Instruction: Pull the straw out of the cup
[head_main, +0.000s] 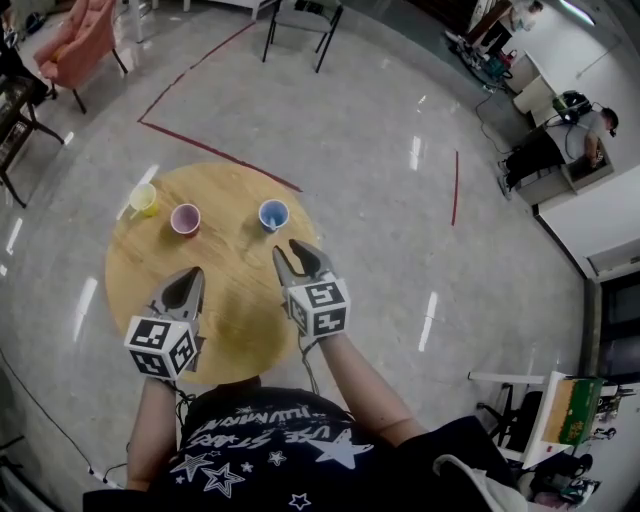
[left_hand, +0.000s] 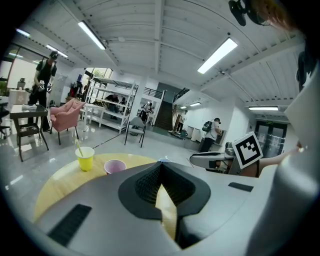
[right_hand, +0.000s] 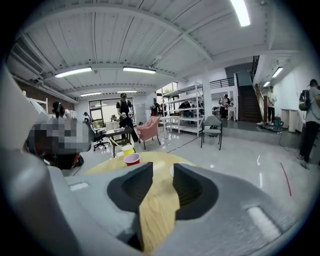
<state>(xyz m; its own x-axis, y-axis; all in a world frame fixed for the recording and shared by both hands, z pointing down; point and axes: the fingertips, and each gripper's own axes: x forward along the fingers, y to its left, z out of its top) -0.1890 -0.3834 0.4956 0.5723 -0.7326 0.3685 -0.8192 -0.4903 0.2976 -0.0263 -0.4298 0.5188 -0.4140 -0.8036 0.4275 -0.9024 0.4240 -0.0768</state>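
On the round wooden table (head_main: 225, 320) stand three cups in a row. The yellow cup (head_main: 143, 199) at the far left holds a yellow straw (left_hand: 78, 145); it also shows in the left gripper view as the yellow cup (left_hand: 85, 158) and in the right gripper view as the yellow cup (right_hand: 127, 149). To its right are a pink cup (head_main: 185, 218) and a blue cup (head_main: 273, 214). My left gripper (head_main: 192, 273) hovers over the near table, jaws together and empty, short of the pink cup. My right gripper (head_main: 290, 250) stands open and empty just before the blue cup.
A pink armchair (head_main: 75, 45) and a dark side table stand at the far left, and a black chair (head_main: 300, 20) sits beyond the table. Red tape lines (head_main: 215, 155) mark the floor. People work at desks (head_main: 560, 150) at the far right.
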